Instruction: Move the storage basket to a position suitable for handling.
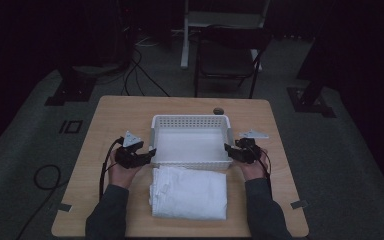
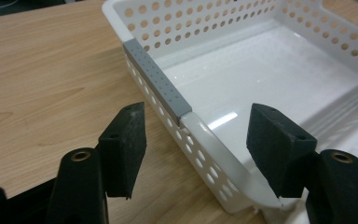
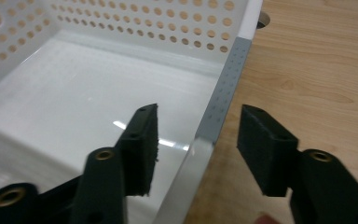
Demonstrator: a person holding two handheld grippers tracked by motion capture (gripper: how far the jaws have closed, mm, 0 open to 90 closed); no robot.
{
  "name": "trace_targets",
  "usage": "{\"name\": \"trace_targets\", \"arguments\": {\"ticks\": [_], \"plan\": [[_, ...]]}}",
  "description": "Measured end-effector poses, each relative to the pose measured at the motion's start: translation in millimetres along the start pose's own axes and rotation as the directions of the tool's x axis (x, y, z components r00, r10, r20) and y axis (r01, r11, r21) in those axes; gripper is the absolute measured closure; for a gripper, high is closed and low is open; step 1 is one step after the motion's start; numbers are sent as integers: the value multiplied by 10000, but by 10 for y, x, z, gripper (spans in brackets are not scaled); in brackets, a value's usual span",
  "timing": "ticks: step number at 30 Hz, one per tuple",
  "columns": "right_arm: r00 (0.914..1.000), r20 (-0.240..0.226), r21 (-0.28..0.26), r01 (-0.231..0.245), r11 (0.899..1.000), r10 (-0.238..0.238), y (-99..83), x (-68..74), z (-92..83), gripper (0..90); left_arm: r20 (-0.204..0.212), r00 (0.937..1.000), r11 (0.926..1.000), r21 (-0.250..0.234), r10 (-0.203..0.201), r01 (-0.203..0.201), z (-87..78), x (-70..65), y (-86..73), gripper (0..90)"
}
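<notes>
Towel (image 1: 189, 192), folded white, lies nearest on the worktop (image 1: 105, 125), the white basket (image 1: 190, 120) just beyond it. Left hand-held gripper (image 1: 151, 153) and right hand-held gripper (image 1: 227, 148) straddle its side rims, spread, not pinching. Probably repositioning; next, both must clamp together.

The high view is dim and murky, black toward twelve o'clock. Both gripper views are brighter; glare streaks the basket (image 2: 279, 70) floor, and the near jaws blur softly.
</notes>
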State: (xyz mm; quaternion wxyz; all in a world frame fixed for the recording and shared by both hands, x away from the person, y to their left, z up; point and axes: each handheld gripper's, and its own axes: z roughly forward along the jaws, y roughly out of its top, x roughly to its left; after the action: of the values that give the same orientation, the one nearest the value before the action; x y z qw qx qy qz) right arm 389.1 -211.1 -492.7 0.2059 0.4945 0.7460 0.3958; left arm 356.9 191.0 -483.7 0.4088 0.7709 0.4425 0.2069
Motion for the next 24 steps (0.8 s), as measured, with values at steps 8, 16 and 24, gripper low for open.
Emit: {"name": "trace_targets", "arguments": {"ticks": [8,16,24], "plan": [[9998,-210,-193,24,9998,-28,-98,46,-343,391,167,9993,9994,-80,331,-330,-159,-138,-21,334],[9989,-465,-262,-76,9996,63,-199,77,-520,376,345,9974,9980,-79,636,-633,-269,-283,-87,318],[9981,-622,-107,1,9999,-8,-291,161,-572,359,731,9941,9968,-96,796,-791,-321,-416,-123,303]]}}
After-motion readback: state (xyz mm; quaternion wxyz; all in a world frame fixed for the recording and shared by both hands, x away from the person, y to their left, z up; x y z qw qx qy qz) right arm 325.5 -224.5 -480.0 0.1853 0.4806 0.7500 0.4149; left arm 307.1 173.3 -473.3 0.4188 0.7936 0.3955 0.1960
